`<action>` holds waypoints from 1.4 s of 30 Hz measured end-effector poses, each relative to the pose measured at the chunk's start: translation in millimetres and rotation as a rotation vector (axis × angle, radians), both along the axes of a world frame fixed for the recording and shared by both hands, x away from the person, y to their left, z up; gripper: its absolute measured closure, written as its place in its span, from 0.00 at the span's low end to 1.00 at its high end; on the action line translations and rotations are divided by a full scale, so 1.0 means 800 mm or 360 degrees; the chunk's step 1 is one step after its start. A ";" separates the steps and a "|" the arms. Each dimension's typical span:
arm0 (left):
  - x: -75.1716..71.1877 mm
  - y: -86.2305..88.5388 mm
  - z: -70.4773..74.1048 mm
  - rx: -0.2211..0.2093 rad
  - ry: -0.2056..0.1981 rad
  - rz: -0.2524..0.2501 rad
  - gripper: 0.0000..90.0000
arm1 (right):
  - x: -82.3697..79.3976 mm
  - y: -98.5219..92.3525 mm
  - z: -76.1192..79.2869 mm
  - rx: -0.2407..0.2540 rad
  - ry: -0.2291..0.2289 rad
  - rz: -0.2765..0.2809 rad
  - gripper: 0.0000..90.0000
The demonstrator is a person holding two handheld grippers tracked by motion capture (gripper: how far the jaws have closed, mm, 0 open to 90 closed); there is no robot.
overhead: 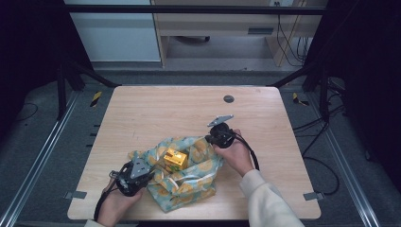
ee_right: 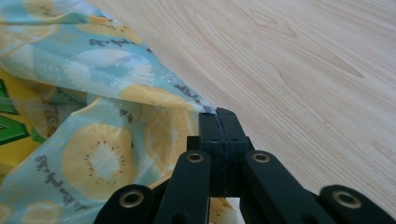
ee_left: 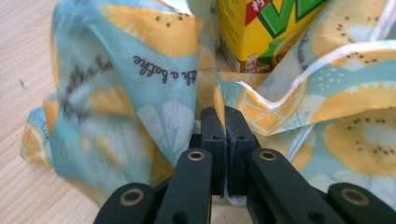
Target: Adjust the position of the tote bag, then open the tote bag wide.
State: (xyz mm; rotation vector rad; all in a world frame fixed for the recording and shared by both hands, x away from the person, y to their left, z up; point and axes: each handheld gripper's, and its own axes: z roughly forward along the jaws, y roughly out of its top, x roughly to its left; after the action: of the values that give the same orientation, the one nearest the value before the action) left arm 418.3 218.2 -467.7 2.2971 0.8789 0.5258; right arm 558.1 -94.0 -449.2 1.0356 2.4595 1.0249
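Note:
A teal cloth point(overhead: 191, 177) printed with yellow fruit slices lies bunched on the wooden table point(overhead: 156, 109), near its front edge. A yellow drink carton point(overhead: 176, 159) stands in the middle of the cloth. My left gripper point(overhead: 147, 174) is at the cloth's left side, shut on a fold of cloth point(ee_left: 243, 100); the carton point(ee_left: 261, 32) rises just behind that fold. At the cloth's far right corner, my right gripper point(overhead: 209, 138) is shut on the cloth's edge point(ee_right: 140, 93). In the gripper views, both the left gripper point(ee_left: 220, 114) and the right gripper point(ee_right: 218, 114) have fabric pinched between their jaws.
A round dark grommet point(overhead: 228, 99) sits near the table's far edge. Bare wood point(ee_right: 303, 70) stretches beyond the right gripper. Metal frame rails point(overhead: 42, 156) run along both sides of the table, and cables point(overhead: 321, 142) trail over the floor at the right.

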 end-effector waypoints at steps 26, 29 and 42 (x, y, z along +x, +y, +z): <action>-0.025 0.011 -0.006 0.0093 0.0110 -0.0041 1.00 | 0.015 -0.010 -0.030 -0.0098 0.0068 -0.0041 1.00; -0.025 0.012 -0.005 0.0096 0.0112 -0.0036 1.00 | 0.016 -0.009 -0.031 -0.0099 0.0076 -0.0052 1.00; -0.027 0.012 -0.006 0.0105 0.0107 -0.0039 0.98 | 0.017 -0.009 -0.032 -0.0120 0.0065 -0.0048 1.00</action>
State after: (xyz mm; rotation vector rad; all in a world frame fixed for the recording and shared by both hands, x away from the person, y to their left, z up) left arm 396.9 227.5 -472.8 2.3946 0.8766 0.4759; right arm 572.0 -101.0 -474.9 1.0766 2.4866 0.9029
